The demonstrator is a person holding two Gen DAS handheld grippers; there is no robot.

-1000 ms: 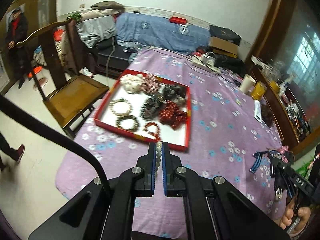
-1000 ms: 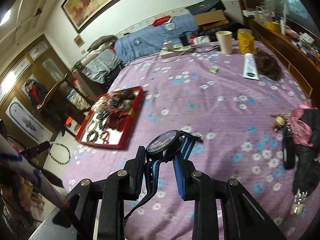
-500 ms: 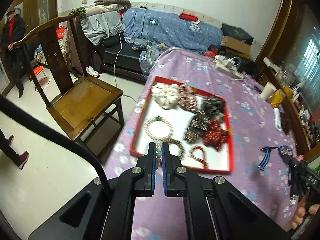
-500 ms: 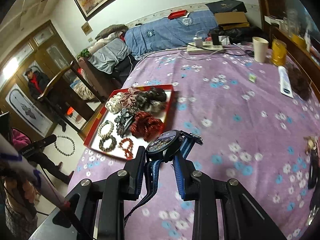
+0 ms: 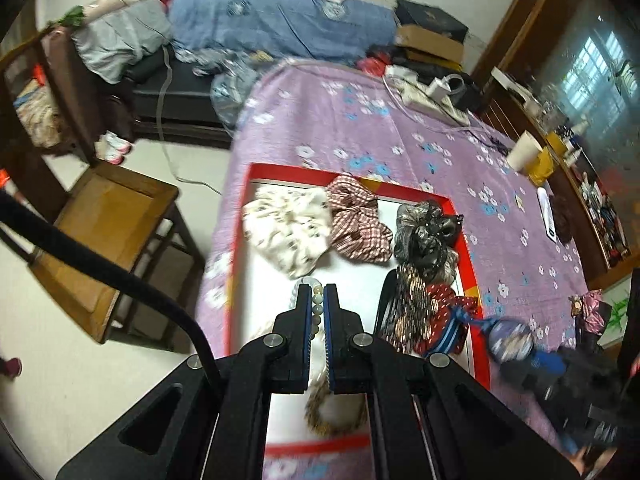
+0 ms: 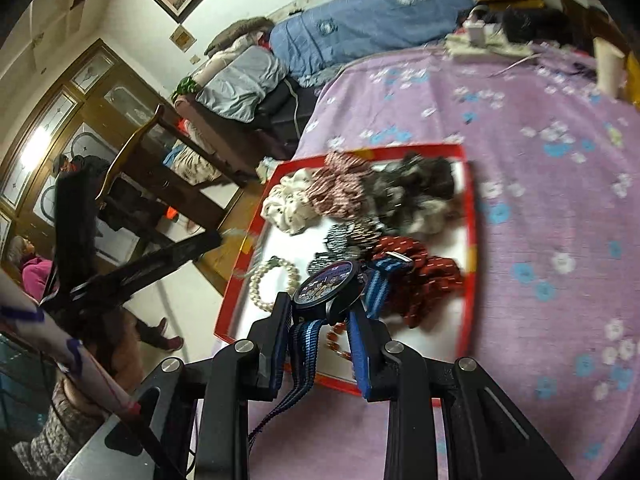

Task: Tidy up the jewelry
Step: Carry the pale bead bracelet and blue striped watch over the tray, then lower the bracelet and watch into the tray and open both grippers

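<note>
Both hands have swept across the purple tablecloth, so the red tray, which lay well ahead a second ago, now fills the middle of both views.

Nearest in the left wrist view, the left gripper [image 5: 319, 300] has its jaws pressed together on a pale bead bracelet [image 5: 318, 307], whose loop pokes out past the tips and hangs over the tray's white floor. In the right wrist view, the right gripper [image 6: 320, 312] is clamped on a dark watch [image 6: 330, 286]: the dial sits at the fingertips, and the blue striped strap runs back between the fingers toward the lower frame, so its long axis lies roughly along the gripper.

Just beyond both sets of tips is the red tray [image 5: 467, 248]. The free white space lies along its left side and lower part, directly under the left gripper; a pearl bracelet [image 6: 276, 282] already rests there. Further up, scrunchies [image 5: 356, 224] crowd the top and right side.

The left hand looks better placed to release first; the watch hangs nearer the crowded right side.
</note>
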